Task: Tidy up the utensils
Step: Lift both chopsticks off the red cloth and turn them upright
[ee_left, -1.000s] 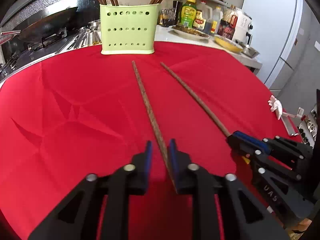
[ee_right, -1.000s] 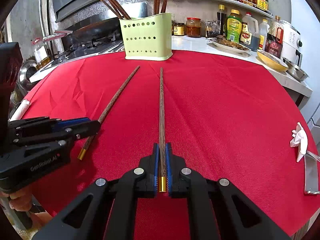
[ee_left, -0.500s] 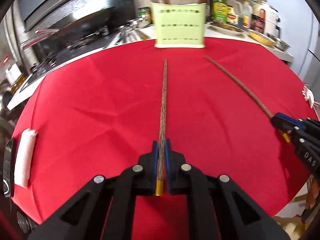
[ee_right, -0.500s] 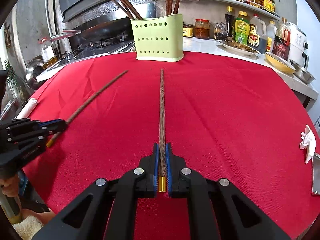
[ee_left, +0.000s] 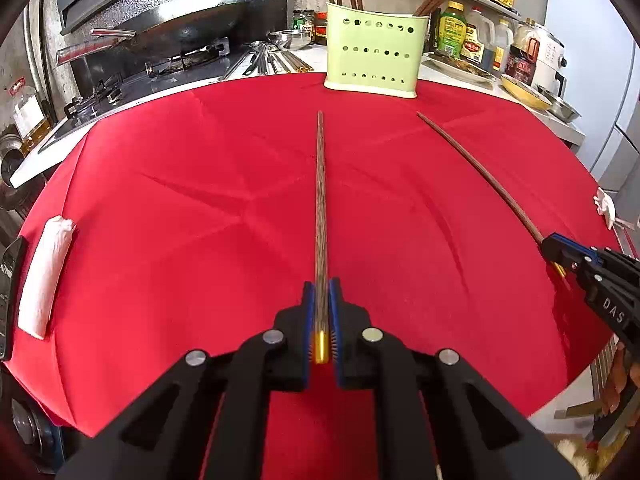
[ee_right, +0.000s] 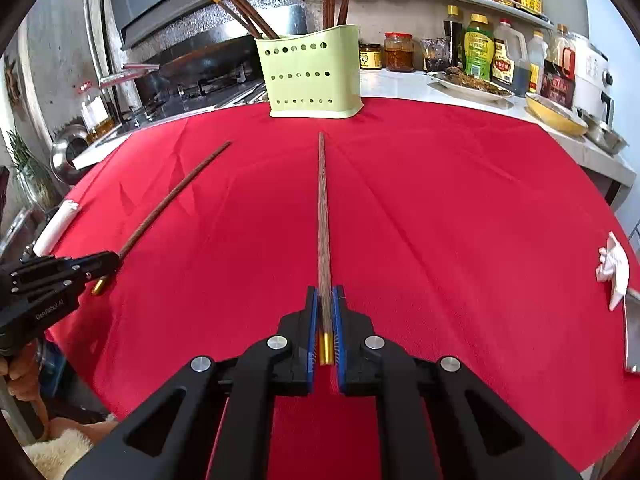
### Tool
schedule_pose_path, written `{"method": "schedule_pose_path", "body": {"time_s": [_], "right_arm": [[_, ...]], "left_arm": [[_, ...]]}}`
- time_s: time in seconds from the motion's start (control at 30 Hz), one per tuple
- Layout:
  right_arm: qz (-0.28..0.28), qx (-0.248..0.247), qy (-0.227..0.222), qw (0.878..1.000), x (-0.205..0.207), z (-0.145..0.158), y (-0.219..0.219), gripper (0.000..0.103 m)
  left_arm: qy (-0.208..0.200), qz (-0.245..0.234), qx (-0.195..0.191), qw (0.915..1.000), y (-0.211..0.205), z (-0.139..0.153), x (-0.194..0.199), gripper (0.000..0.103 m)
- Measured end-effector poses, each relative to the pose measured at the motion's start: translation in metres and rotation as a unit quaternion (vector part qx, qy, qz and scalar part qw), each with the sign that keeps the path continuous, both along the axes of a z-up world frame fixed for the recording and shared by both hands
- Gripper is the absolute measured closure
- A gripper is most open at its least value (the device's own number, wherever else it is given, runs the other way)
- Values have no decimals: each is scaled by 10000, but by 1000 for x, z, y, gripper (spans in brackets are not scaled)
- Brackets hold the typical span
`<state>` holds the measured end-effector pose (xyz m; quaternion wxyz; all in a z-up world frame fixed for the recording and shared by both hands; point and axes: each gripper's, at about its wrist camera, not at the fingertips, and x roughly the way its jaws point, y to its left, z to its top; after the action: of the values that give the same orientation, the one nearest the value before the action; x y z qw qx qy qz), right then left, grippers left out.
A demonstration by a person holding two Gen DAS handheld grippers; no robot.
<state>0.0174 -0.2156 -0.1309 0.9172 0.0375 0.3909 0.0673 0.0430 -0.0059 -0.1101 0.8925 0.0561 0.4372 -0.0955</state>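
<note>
the left gripper [ee_left: 320,320] is clamping one chopstick [ee_left: 321,208] near its gold-capped butt end, and the right gripper [ee_right: 325,320] is clamping a second chopstick [ee_right: 325,216] the same way, so both sets of jaws are closed tight on wood with nothing else between them. each stick is pointing forward over the red tablecloth [ee_left: 180,220] toward the green perforated holder [ee_left: 372,56], which is standing at the far edge of the cloth and already carrying several chopsticks upright. to do this step well, each hand is probably needing to lift so the thin tip is clearing the cloth, then travel to the holder, tilt the stick tip-down and lower it inside the rim before letting go; going one hand at a time is likely keeping the sticks from crossing. holding so far back is leaving a long lever, so the tip may be swinging if the wrist turns quickly. the chopsticks are looking long, dark brown, grained, tapering to a fine point.
</note>
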Motion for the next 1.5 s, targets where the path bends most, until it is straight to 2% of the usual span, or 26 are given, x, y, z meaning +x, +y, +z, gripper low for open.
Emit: {"method": "schedule_pose_path", "body": {"time_s": [0.27,0.43,0.57,0.77,0.9,1.13,1.37,1.5], "right_arm": [[-62,-195,-118,9997,-9,-2,4,94],[-62,-304,-221,9993,-10,-3,7,95],[-34,-159,-223,9996,-11,0,5,96],[-4,-100,-542,9985,-23,21,8,96],[-47,-24,-911,9958,-32,44,5,96],[-59,-53,-1611,9869,-40,97,6,96],[42,-49,-2043,9789,-38,145,6,96],[86,26,-2235,9747,-40,167,5,96]], "left_arm": [[-188,-42,375,9991,-10,-2,-5,95],[-319,-84,374,9988,-7,-3,-5,96],[-430,-191,192,9987,-6,2,-8,96],[-737,-159,122,9971,-4,18,-15,96],[-1155,-199,-65,9931,0,43,-23,96],[-1995,-404,-401,9782,5,106,-36,96],[-2513,-493,-545,9651,5,150,-37,96],[-2671,-524,-546,9607,6,162,-34,96]]}}
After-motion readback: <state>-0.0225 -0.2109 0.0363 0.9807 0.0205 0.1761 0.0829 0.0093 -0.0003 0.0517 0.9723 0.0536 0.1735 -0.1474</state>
